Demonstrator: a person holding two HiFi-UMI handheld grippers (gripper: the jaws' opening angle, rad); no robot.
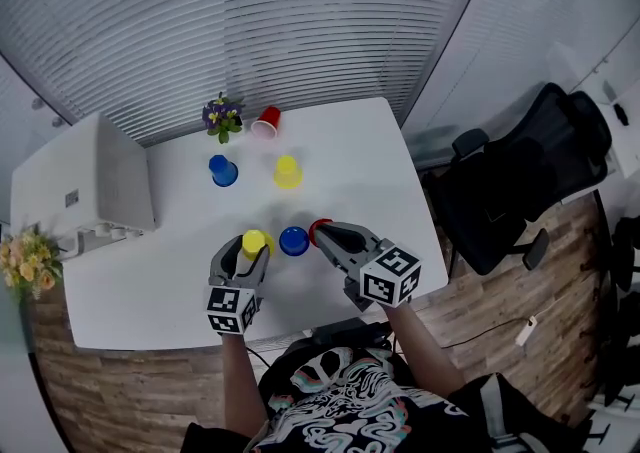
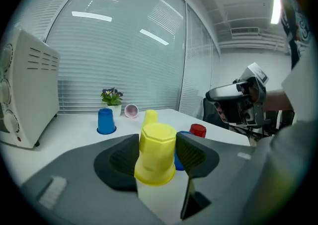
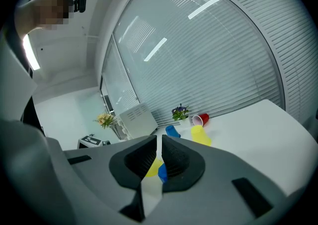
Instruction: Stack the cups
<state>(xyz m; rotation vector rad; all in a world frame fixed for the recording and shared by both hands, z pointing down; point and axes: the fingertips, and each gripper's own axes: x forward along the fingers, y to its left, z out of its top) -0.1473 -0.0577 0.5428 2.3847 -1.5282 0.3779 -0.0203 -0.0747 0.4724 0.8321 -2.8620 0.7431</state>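
On the white table [image 1: 370, 156] my left gripper [image 1: 252, 251] is shut on an upside-down yellow cup [image 2: 156, 154], pads against both its sides. Just to its right stand a blue cup [image 1: 293, 240] and a red cup [image 1: 317, 229], both upside down. My right gripper [image 1: 327, 235] hovers by the red cup, jaws closed to a thin slit with nothing between them. Farther back are a second blue cup [image 1: 222, 170], a second yellow cup [image 1: 287, 172] and a red cup [image 1: 266, 121] lying on its side.
A white heater [image 1: 100, 181] fills the table's left end, with a small potted plant [image 1: 222, 116] at the back edge. A black office chair [image 1: 530, 181] stands to the right of the table. Yellow flowers [image 1: 25, 259] sit at the far left.
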